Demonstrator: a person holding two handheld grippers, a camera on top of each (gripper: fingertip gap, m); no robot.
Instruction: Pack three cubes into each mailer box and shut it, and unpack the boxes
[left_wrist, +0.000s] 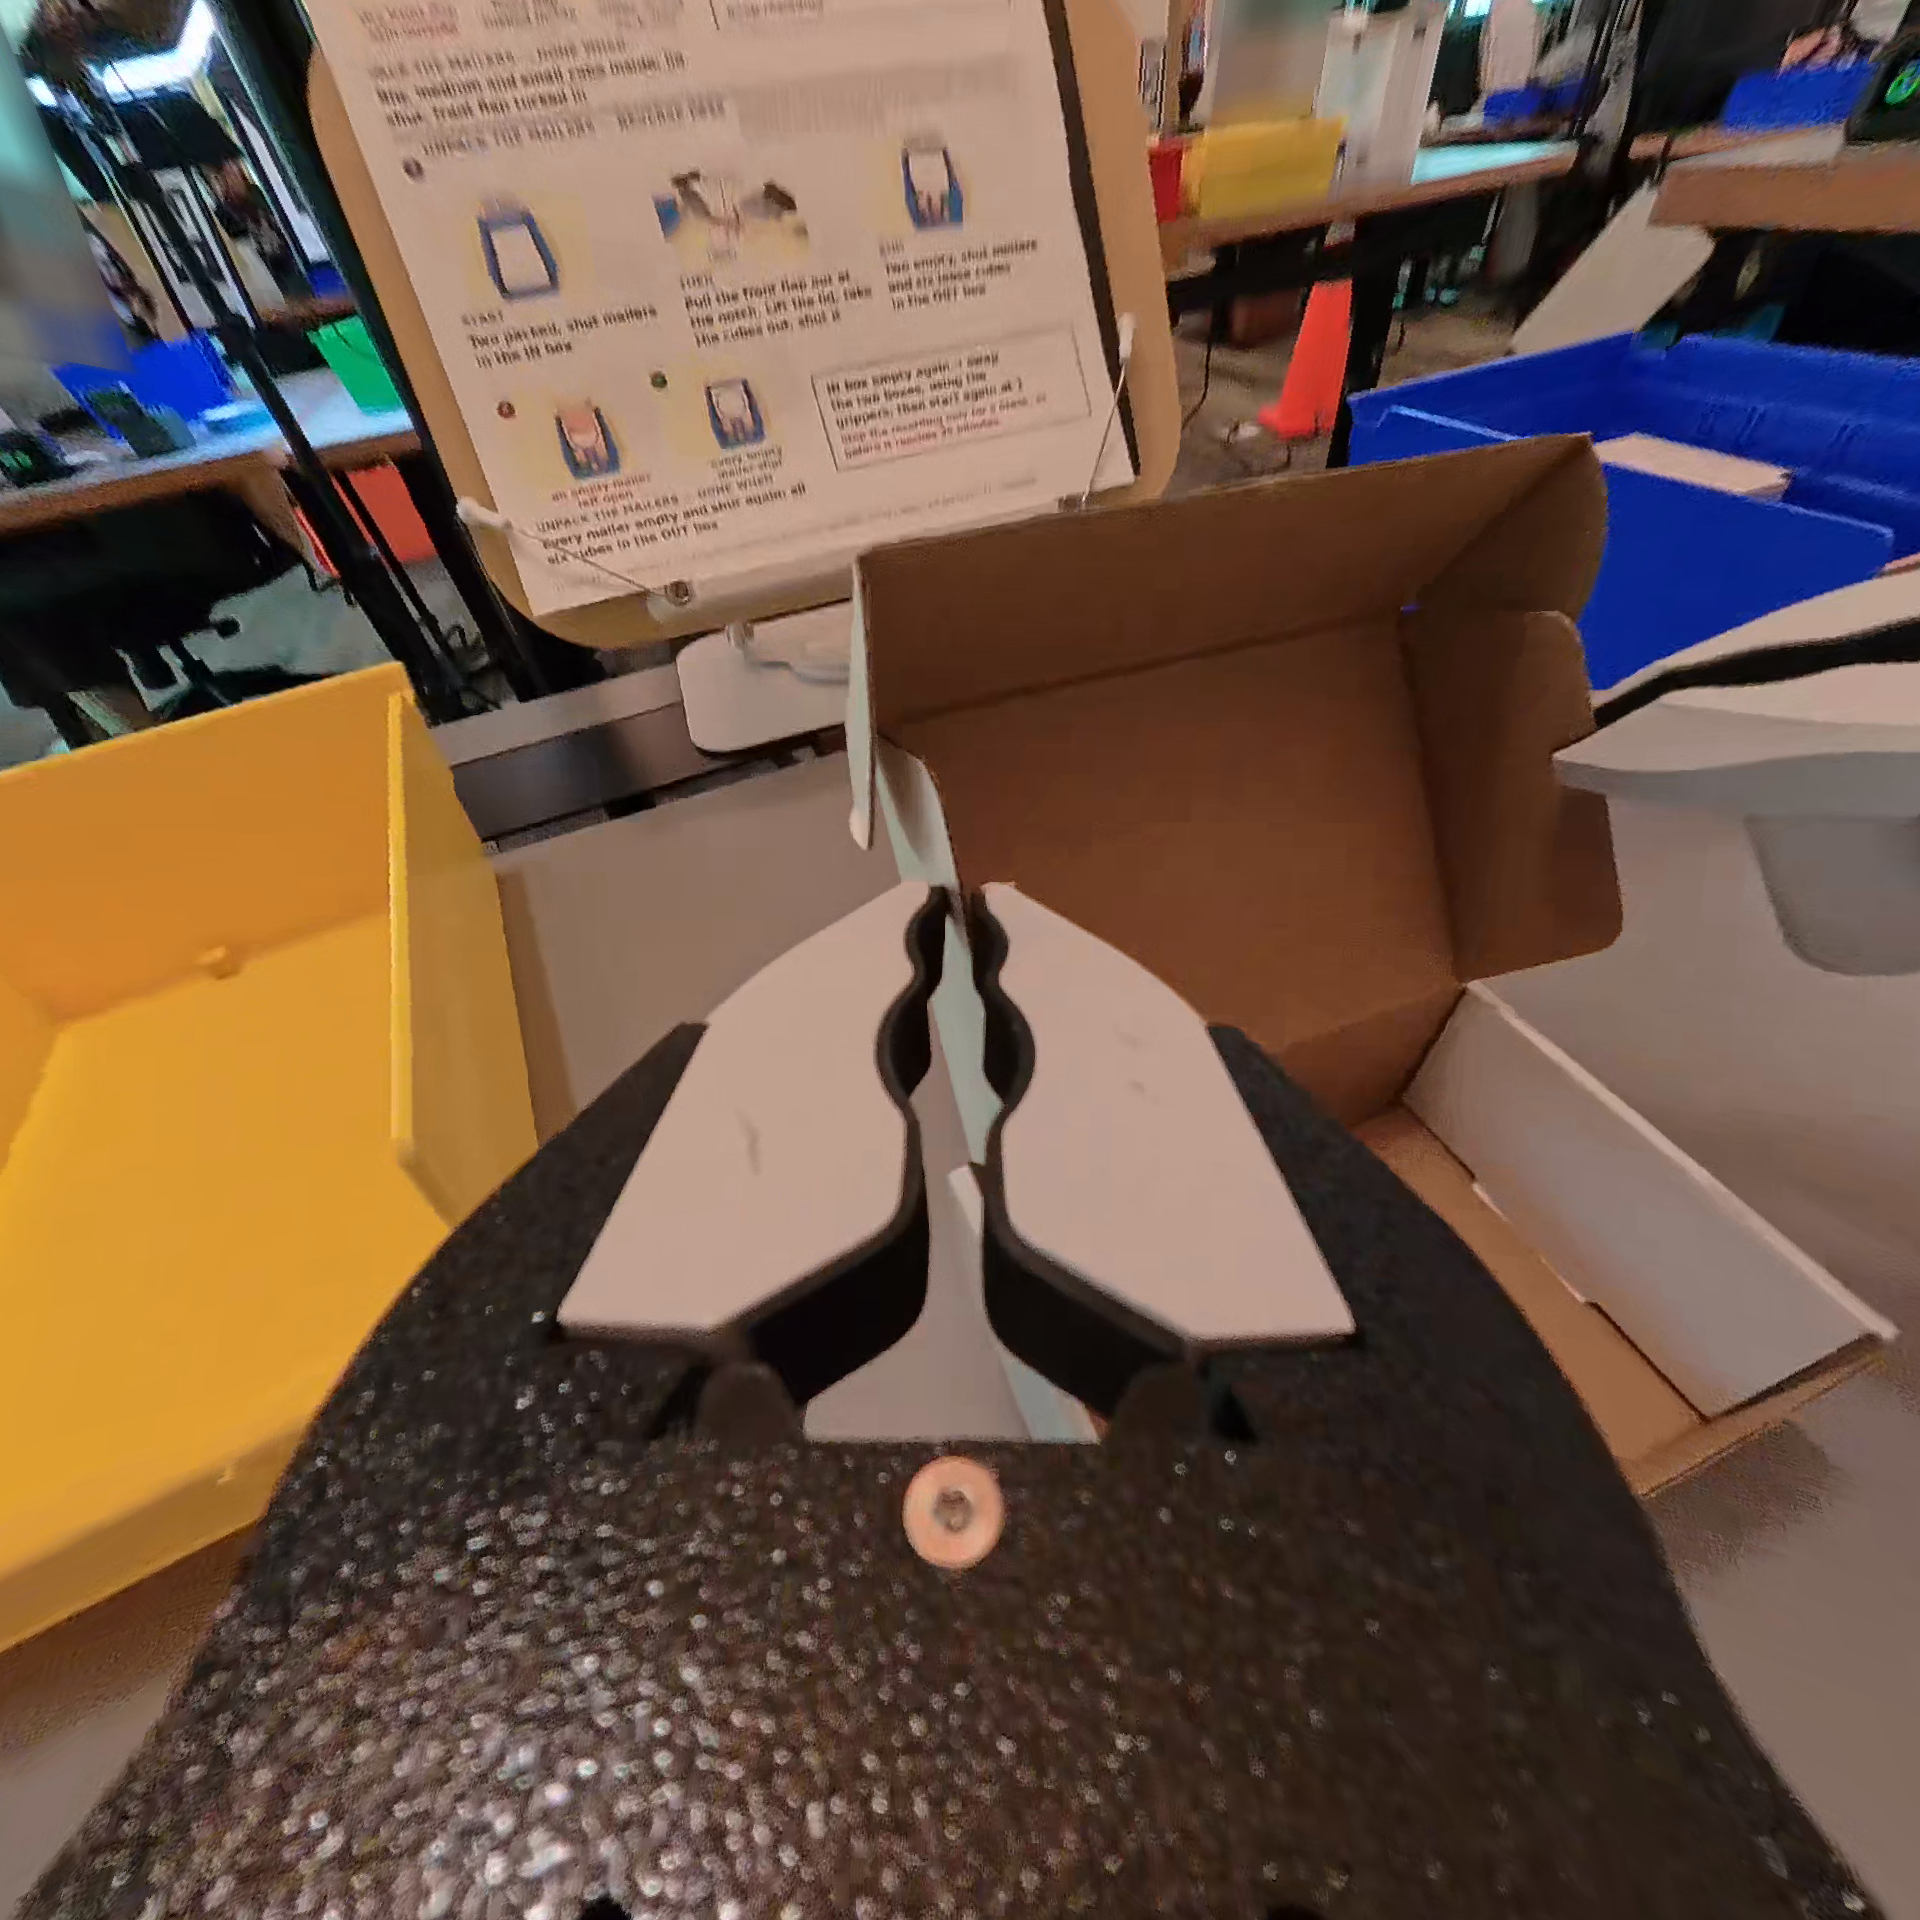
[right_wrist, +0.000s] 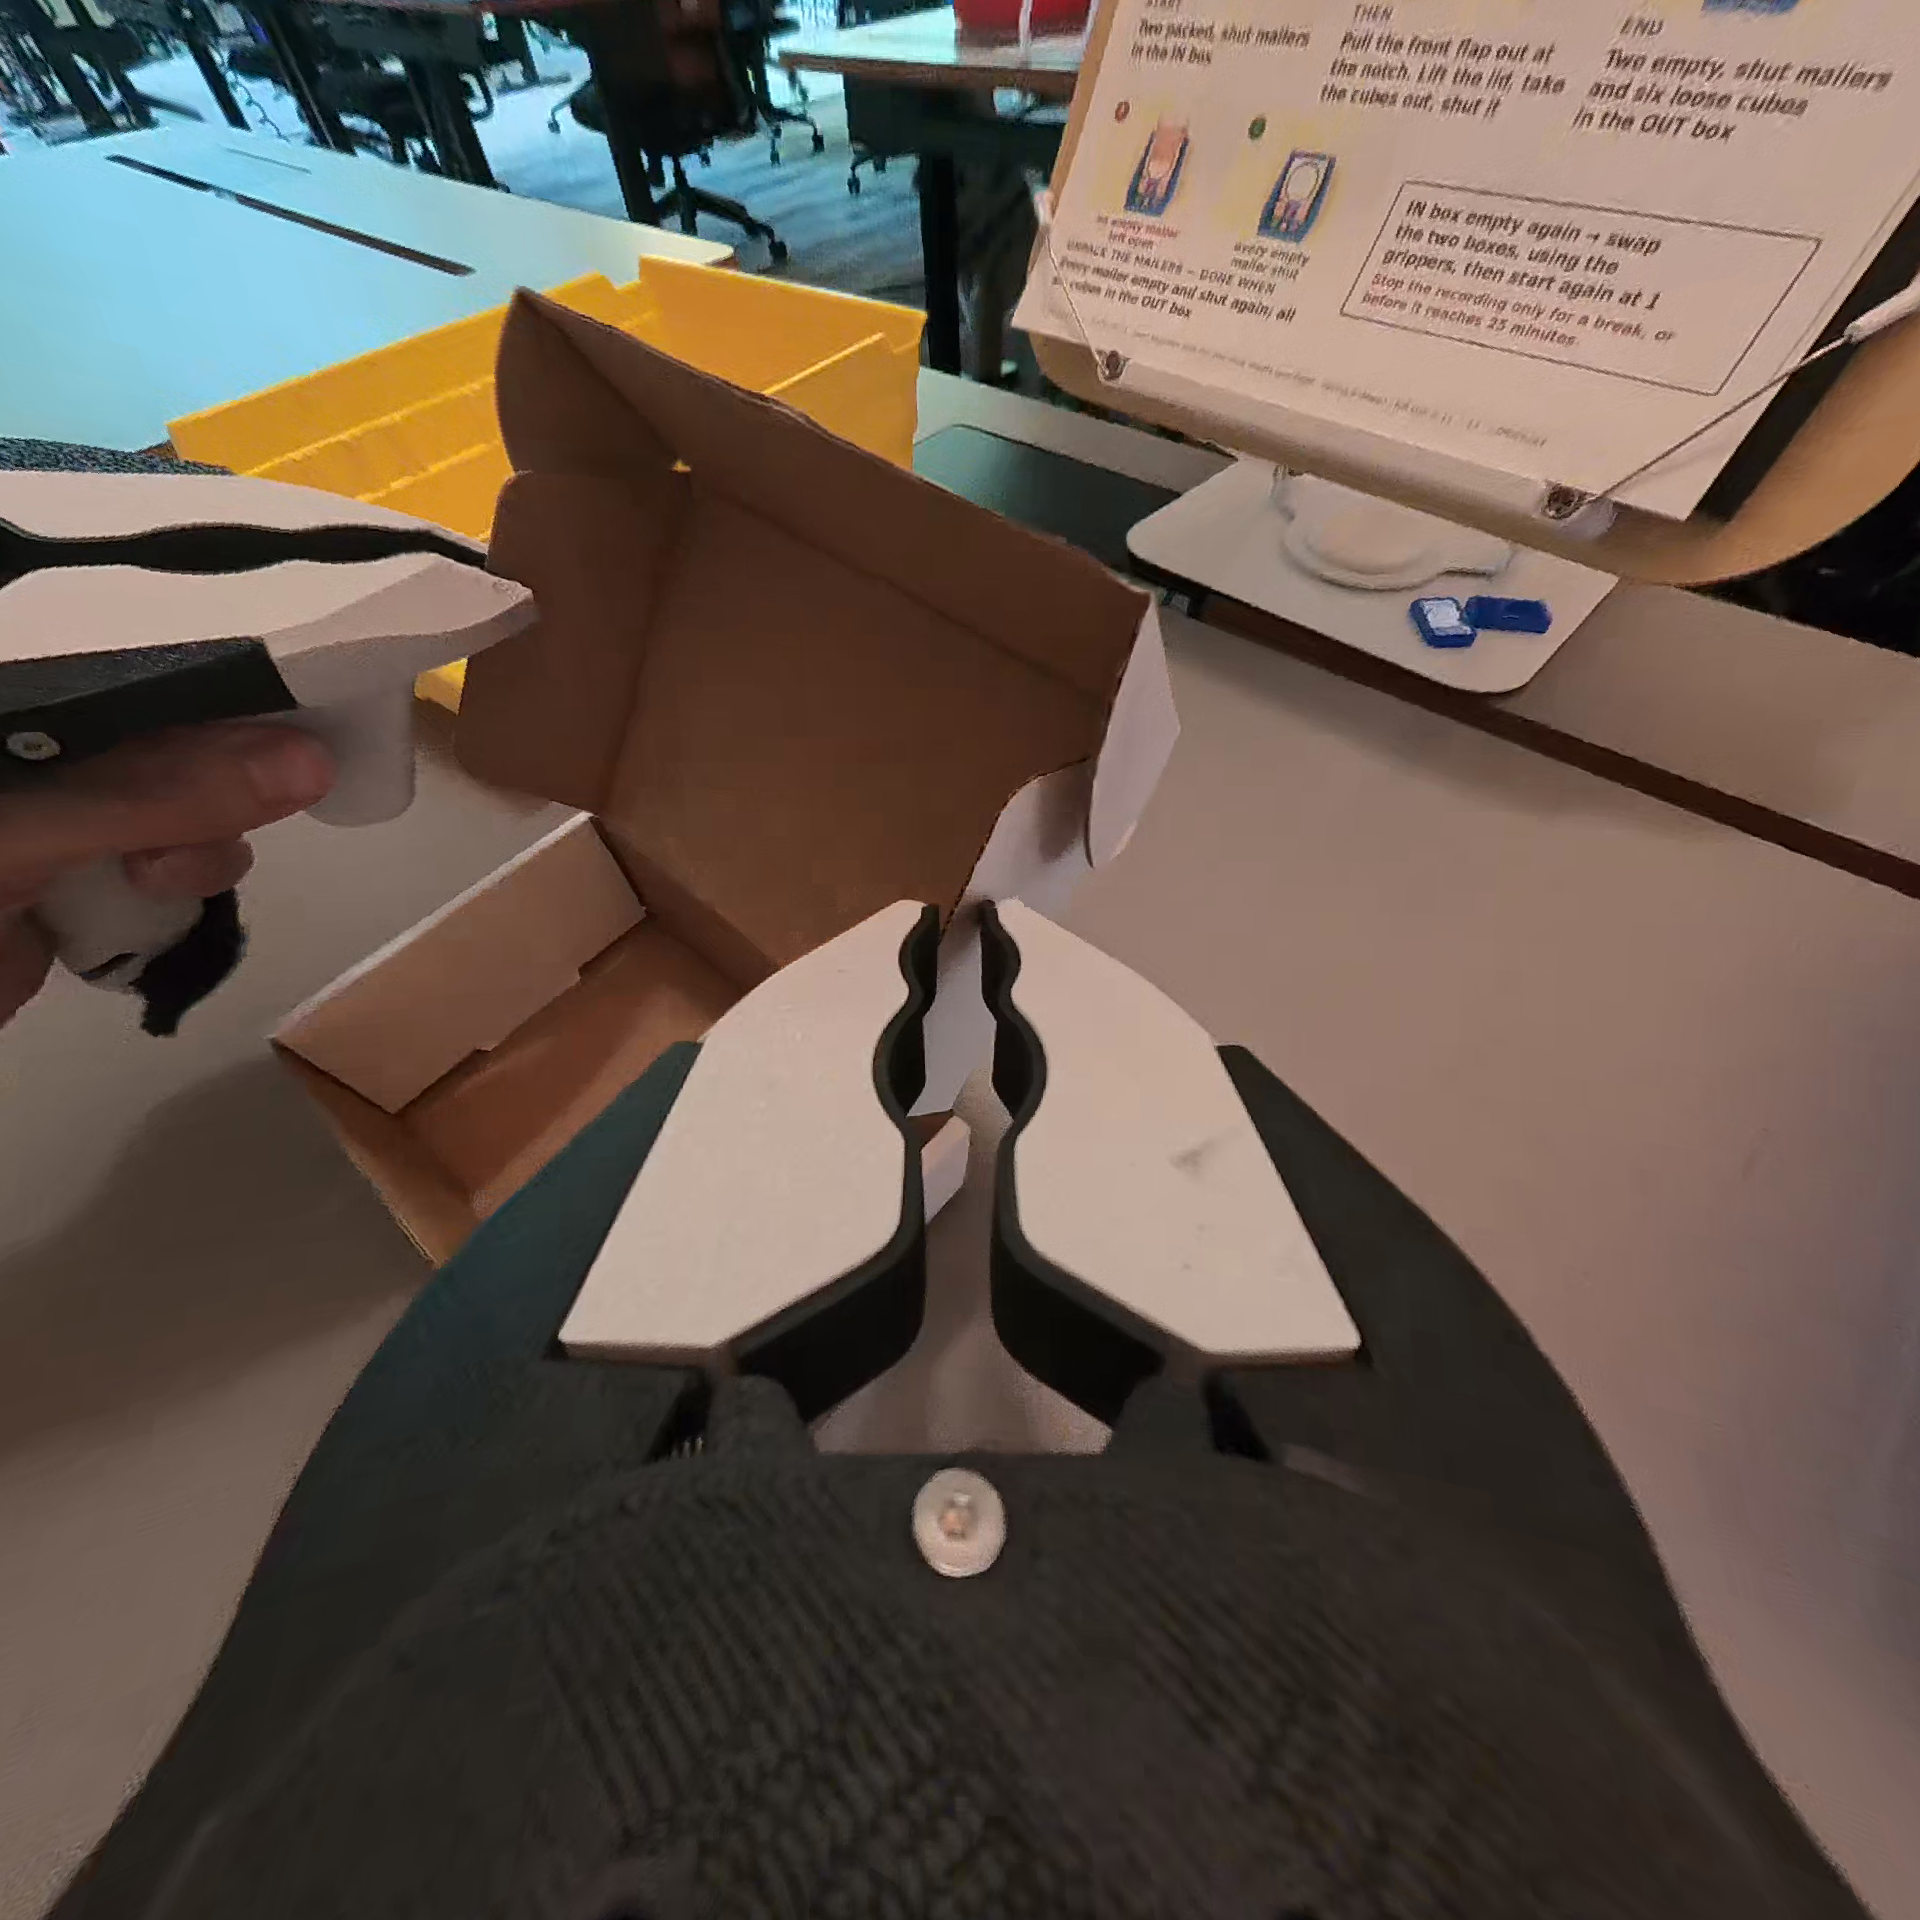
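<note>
One mailer box, white outside and brown inside, stands open on the table with its lid (left_wrist: 1195, 810) upright. Its tray (left_wrist: 1621, 1236) shows no cubes in the part I can see. My left gripper (left_wrist: 964, 902) is shut on the white side flap (left_wrist: 961, 1029) at the lid's left edge. My right gripper (right_wrist: 961, 916) is shut on the white side flap (right_wrist: 951, 1008) at the lid's (right_wrist: 831, 675) right edge. The left gripper also shows in the right wrist view (right_wrist: 488, 587), held by a hand. The right gripper also shows in the left wrist view (left_wrist: 1621, 717).
A yellow bin (left_wrist: 208, 1039) sits left of the mailer and shows behind it in the right wrist view (right_wrist: 748, 332). A blue bin (left_wrist: 1725, 582) holding a white mailer (left_wrist: 1694, 473) is at the back right. An instruction sheet on a stand (left_wrist: 727, 312) rises behind the box. About 15 cm separates my left fingertips from my right.
</note>
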